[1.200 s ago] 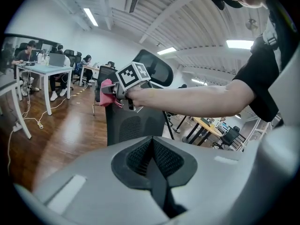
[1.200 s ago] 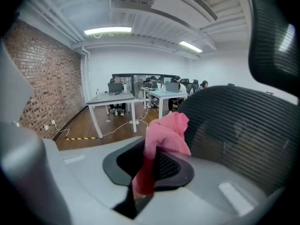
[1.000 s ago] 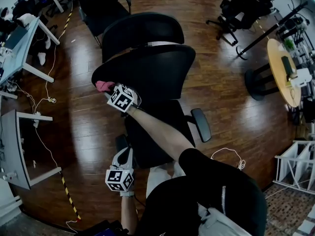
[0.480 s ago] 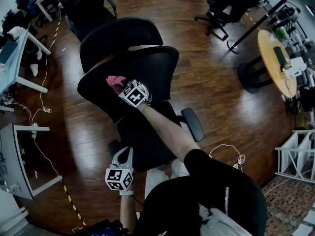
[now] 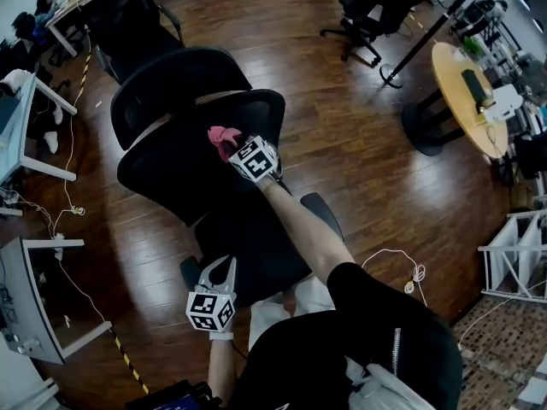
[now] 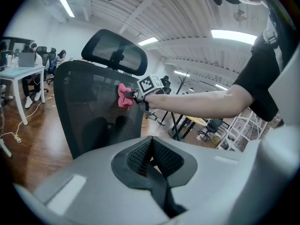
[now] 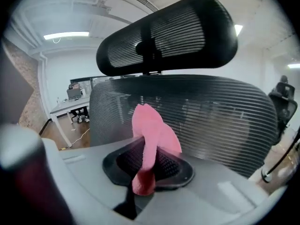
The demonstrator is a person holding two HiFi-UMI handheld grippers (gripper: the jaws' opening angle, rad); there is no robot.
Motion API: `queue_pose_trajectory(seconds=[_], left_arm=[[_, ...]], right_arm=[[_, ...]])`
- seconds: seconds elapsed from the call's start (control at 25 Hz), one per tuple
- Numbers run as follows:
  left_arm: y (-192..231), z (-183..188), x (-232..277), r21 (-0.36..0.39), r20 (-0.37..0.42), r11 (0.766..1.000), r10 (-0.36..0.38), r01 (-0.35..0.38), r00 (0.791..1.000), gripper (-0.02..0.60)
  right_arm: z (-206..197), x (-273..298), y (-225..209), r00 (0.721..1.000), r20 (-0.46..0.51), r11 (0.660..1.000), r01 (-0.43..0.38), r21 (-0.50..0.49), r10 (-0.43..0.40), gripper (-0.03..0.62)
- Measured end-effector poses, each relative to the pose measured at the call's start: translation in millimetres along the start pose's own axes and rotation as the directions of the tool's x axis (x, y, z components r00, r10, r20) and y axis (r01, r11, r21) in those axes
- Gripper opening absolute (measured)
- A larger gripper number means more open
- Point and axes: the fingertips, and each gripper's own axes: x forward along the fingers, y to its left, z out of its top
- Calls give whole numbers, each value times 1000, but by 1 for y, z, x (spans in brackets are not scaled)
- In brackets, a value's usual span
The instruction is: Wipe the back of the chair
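Wooden floor [image 5: 385, 169]; one pink cloth [image 5: 222, 137] in right tongs [image 5: 238, 152], one chair back [image 5: 179, 169]

Left and right of the chair back [image 5: 171, 173], the wood floor [image 5: 367, 135] lies open. Past its top edge juts the headrest [image 5: 175, 79], and a second black chair [image 5: 132, 20] stands near beyond that. The right gripper [image 5: 236, 149], clamped on a pink cloth [image 5: 220, 137], occupies its upper middle. An armrest [image 5: 325, 216] sticks out on its seat side.

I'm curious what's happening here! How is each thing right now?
Chair: upright, nobody sitting in it.
Cloth: bunched up, pinched in the jaws, held up at the chair's mesh back.
Right gripper: shut on the cloth.
Left gripper: shut, holding nothing.
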Motion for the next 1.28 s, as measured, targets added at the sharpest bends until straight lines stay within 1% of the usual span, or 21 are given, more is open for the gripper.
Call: queue_pose_trajectory(seconds=[0.28, 0.48, 0.6, 0.68, 0.72, 0.84, 0.88, 0.92, 1.0, 1.12, 1.28], left_arm=[[-11, -3, 14, 12, -29, 999, -30, 30, 999, -6], [-15, 0, 21, 22, -26, 999, -49, 49, 998, -6], [-19, 1, 24, 25, -23, 998, -55, 56, 998, -8], [-19, -1, 24, 23, -22, 998, -57, 58, 998, -8], [-18, -2, 23, 21, -22, 998, -57, 58, 998, -6], [-13, -7, 18, 10, -24, 998, -54, 55, 998, -6], [-11, -8, 15, 6, -23, 999, -51, 51, 998, -6], [-10, -10, 13, 1, -23, 999, -46, 46, 999, -8], [-10, -13, 11, -6, -21, 999, -37, 37, 999, -8], [-7, -15, 13, 1, -19, 999, -38, 38, 999, -6], [5, -10, 2, -11, -6, 1000, -23, 23, 1000, -8]], right_arm=[[-30, -38, -63, 993, -10, 990, 114, 80, -113, 41], [-44, -59, -95, 980, -37, 973, 198, 115, -195, 41], [-55, -73, -114, 966, -52, 955, 259, 141, -254, 41], [-65, -82, -126, 948, -68, 935, 317, 161, -310, 41], [-71, -87, -132, 935, -75, 918, 355, 176, -348, 41], [-87, -105, -149, 876, -99, 844, 482, 238, -472, 41], [-92, -107, -151, 863, -111, 827, 505, 248, -493, 41], [-97, -106, -150, 858, -124, 822, 513, 248, -498, 41], [-103, -99, -142, 870, -138, 839, 493, 229, -474, 41], [-102, -80, -130, 890, -124, 869, 456, 193, -440, 40], [-74, -52, -95, 907, -117, 898, 417, 140, -403, 40]])
